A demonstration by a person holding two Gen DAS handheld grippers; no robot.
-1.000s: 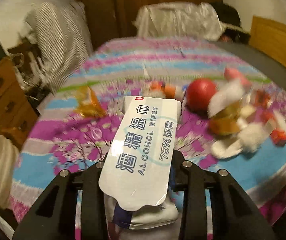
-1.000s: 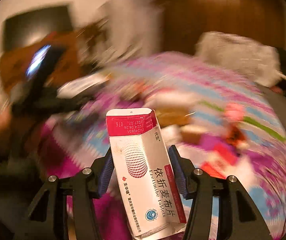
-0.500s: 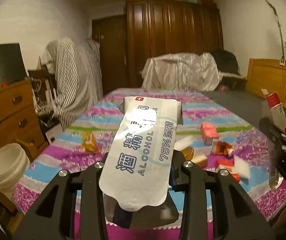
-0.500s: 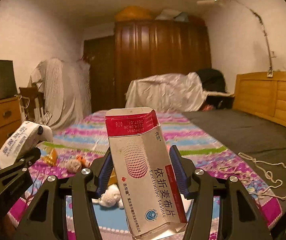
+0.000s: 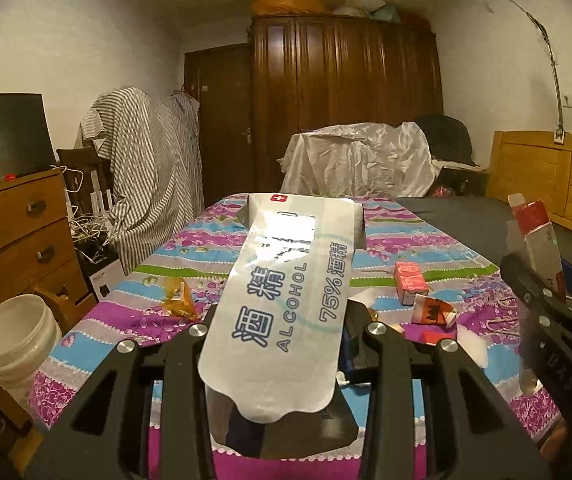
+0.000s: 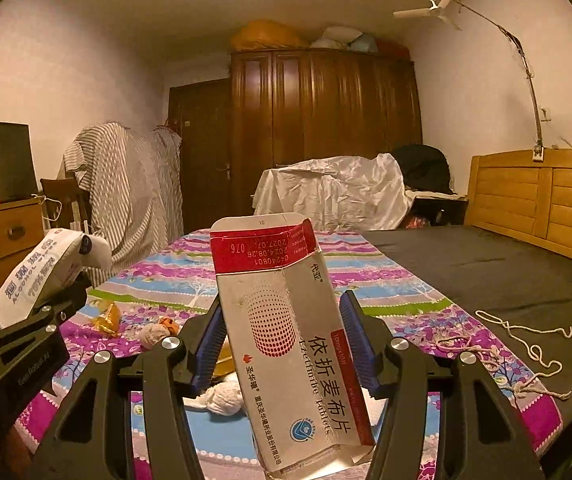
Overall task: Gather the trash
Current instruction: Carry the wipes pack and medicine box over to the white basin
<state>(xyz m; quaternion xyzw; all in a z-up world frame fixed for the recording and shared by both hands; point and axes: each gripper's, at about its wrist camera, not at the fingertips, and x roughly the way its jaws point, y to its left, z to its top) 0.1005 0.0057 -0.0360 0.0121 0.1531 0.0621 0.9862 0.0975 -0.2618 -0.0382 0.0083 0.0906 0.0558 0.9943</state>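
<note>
- The left hand-held gripper [image 5: 282, 332] is grasping a pack of alcohol wipes [image 5: 286, 304], the white pack filling the lower centre of the left wrist view and jutting forward between the two black fingers.
- The right hand-held gripper [image 6: 282, 344] is clenching a white-and-red medicine box [image 6: 286, 336], the box standing tilted between the blue-padded fingers in the centre of the right wrist view, its torn red end flap pointing up.
- Both held items are hanging above a bed [image 5: 214, 264] covered with a striped floral sheet in purple, blue and green.
- More litter is lying on the sheet: an orange wrapper [image 5: 178, 296] at centre left of the left wrist view, a pink carton [image 5: 410, 282] and an orange-and-white carton [image 5: 434, 310] at centre right.
- In the right wrist view, balls of crumpled tissue [image 6: 222, 396] are sitting on the sheet behind the gripper fingers, and a loose white cord [image 6: 522, 332] is trailing across the dark cover at lower right.
- A white plastic bucket [image 5: 18, 340] is standing beside the bed at lower left of the left wrist view, next to a wooden dresser [image 5: 18, 240].
- A dark wooden wardrobe [image 6: 326, 120] is filling the back wall at upper centre.
</note>
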